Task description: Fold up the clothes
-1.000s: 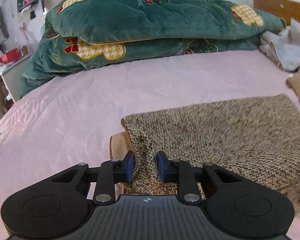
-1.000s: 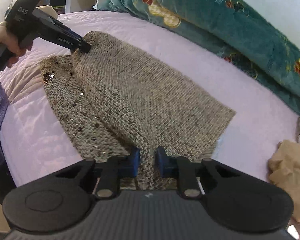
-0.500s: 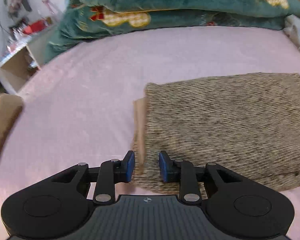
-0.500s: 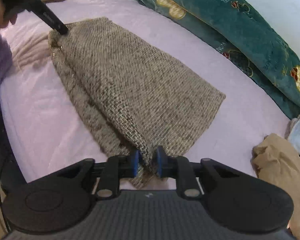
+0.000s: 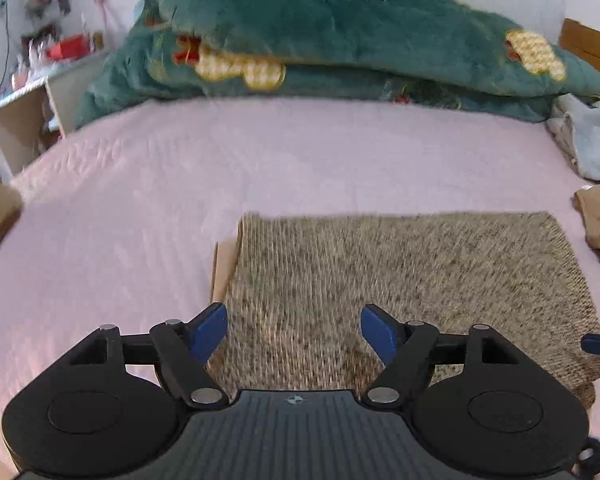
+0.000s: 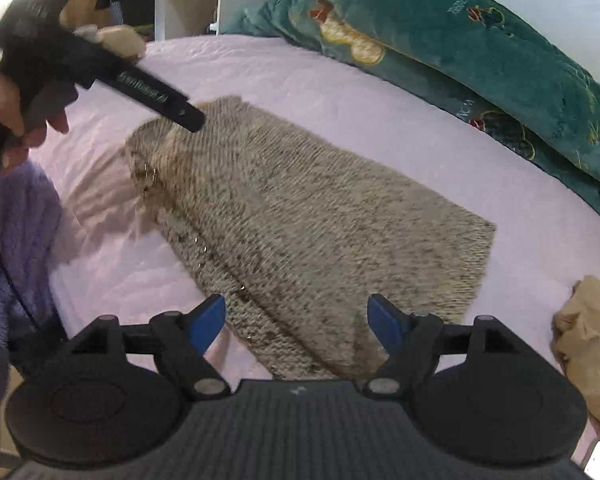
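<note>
A brown-grey knitted garment (image 5: 400, 276) lies folded flat on the pink bed sheet (image 5: 180, 200). My left gripper (image 5: 294, 336) is open and empty, its blue pads spread just above the garment's near left corner. My right gripper (image 6: 296, 328) is open and empty over the garment's (image 6: 300, 220) near right end. The left gripper (image 6: 156, 96) shows from the side in the right wrist view, held in a hand above the far end. A blue fingertip of the right gripper (image 5: 598, 345) shows at the left wrist view's right edge.
A green quilt (image 5: 340, 40) is piled at the head of the bed. A tan garment (image 6: 588, 332) and pale clothes (image 5: 584, 144) lie to the right. A white shelf (image 5: 24, 120) stands left of the bed. A purple fleece sleeve (image 6: 16, 240) is at left.
Both grippers have let go of the knitted garment and opened wide. The garment now lies flat, folded over itself. Both grippers have lifted slightly off it.
</note>
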Demonstrator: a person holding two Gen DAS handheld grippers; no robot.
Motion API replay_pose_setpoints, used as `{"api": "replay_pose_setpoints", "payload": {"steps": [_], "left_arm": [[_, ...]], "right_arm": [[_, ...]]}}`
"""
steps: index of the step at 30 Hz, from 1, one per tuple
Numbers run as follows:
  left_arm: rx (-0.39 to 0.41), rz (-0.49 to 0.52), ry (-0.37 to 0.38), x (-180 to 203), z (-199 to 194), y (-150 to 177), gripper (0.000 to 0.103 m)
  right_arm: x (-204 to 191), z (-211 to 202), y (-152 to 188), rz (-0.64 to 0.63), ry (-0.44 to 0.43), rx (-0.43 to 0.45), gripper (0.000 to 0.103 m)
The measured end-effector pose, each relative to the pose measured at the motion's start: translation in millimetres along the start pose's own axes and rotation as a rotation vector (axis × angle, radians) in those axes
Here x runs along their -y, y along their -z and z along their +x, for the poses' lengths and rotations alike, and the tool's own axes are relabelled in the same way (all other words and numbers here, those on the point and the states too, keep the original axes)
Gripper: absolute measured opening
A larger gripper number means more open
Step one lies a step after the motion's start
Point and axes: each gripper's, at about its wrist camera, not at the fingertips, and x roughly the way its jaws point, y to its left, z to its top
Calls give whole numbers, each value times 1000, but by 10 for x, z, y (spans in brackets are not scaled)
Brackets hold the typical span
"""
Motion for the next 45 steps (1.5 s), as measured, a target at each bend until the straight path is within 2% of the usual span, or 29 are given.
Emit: {"api": "replay_pose_setpoints", "payload": {"steps": [2,4,6,8,11,14,17,19,20,21,22,23,24,26,28,29,37,43,45], "left_arm": [[-16,12,-1,15,72,46,76],[-22,14,5,-1,103,62,76],[-24,15,8,-44,144,55,76],[-25,17,7,-48,171,69,76],[-23,20,6,-37,143,93,77],[-22,17,9,-33,116,113,78],[-8,-15,21,-111,51,125,78],[9,-46,17,-224,9,122,80],[18,-62,14,-285,-12,119,80],[27,-78,10,-346,-33,117,80],[31,-99,11,-416,-47,115,81],[36,-122,17,-496,-54,123,81],[41,-145,26,-577,-60,134,81],[26,-192,65,-705,-43,158,81],[13,-224,101,-796,-24,174,81],[12,-205,91,-778,-8,172,81],[-13,21,-6,-513,233,106,81],[-9,48,55,-487,352,101,81],[0,51,62,-477,376,116,78]], "right_arm": [[-39,90,32,5,2,-23,72],[-21,144,57,45,-8,-35,59],[36,147,62,97,-27,-35,32],[98,145,56,130,-33,-47,21],[200,74,46,217,-77,-62,10],[156,74,134,206,-99,-96,2],[154,21,289,213,-105,-71,3],[237,-122,350,263,-88,-12,10],[289,-186,372,290,-65,5,18],[340,-250,394,316,-42,23,33],[392,-314,417,342,-19,41,42],[444,-378,439,368,5,58,56],[486,-421,462,386,29,72,65],[563,-482,505,418,65,91,73],[602,-457,522,435,53,90,75],[607,-410,513,433,44,79,75],[652,-208,513,499,9,75,74],[639,-196,540,492,-16,72,74],[621,-148,533,483,-13,58,67]]}}
